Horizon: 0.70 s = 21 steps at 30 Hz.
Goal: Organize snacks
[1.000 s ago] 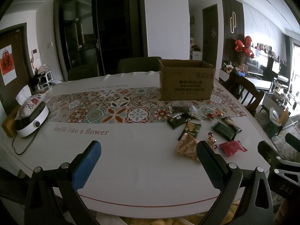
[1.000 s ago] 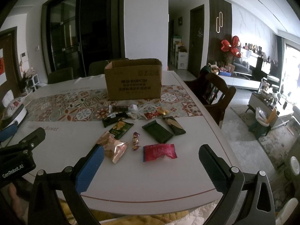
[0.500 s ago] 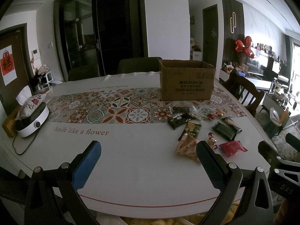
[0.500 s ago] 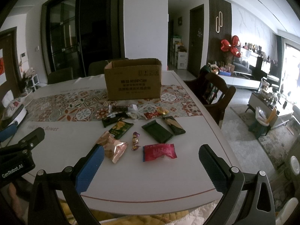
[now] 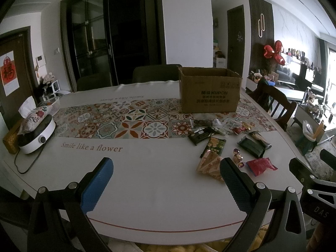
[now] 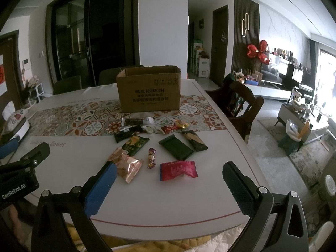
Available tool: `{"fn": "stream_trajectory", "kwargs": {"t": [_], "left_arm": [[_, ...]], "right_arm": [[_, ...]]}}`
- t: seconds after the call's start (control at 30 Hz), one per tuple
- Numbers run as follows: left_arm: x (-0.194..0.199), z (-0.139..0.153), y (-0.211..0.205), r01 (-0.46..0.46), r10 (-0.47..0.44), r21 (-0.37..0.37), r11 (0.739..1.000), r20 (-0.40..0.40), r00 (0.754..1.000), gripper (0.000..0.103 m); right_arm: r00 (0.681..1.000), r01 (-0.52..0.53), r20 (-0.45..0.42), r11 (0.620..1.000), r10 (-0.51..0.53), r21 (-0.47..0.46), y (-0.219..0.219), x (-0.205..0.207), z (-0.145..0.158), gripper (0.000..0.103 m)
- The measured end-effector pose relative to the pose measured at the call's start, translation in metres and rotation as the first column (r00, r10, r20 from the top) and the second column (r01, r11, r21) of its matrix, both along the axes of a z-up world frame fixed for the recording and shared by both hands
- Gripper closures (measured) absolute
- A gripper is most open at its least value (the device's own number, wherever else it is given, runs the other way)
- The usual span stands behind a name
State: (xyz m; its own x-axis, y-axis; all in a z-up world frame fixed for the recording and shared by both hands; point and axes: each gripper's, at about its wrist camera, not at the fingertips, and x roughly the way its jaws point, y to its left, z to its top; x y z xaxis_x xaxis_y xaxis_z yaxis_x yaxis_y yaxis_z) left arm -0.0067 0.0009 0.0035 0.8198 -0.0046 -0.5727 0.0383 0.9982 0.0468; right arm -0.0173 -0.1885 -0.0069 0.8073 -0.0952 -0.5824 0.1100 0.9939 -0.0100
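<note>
Several snack packets lie loose on the white table in front of an open cardboard box (image 6: 148,92), which also shows in the left wrist view (image 5: 210,92). Nearest in the right wrist view are a red packet (image 6: 178,170), a pink-gold packet (image 6: 126,164), small purple candies (image 6: 151,158) and dark green packets (image 6: 176,147). My right gripper (image 6: 169,185) is open and empty, held near the table's front edge just short of the red packet. My left gripper (image 5: 166,180) is open and empty over bare table, left of the pink-gold packet (image 5: 210,164) and red packet (image 5: 261,166).
A patterned runner (image 5: 126,121) crosses the table. A white appliance (image 5: 34,134) with a tissue pouch and cord stands at the far left. Dark wooden chairs (image 6: 241,105) stand at the right side and behind the table.
</note>
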Motion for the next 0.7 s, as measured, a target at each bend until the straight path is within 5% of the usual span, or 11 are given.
{"fn": "stream_trajectory", "kwargs": {"t": [0.7], "left_arm": [[0.041,-0.009,-0.015,0.109,-0.108,0.022,0.994,-0.037,0.993,0.000]], "right_arm": [[0.997,-0.045,-0.067,0.998,0.049,0.052,-0.012,0.030,-0.020,0.001]]}}
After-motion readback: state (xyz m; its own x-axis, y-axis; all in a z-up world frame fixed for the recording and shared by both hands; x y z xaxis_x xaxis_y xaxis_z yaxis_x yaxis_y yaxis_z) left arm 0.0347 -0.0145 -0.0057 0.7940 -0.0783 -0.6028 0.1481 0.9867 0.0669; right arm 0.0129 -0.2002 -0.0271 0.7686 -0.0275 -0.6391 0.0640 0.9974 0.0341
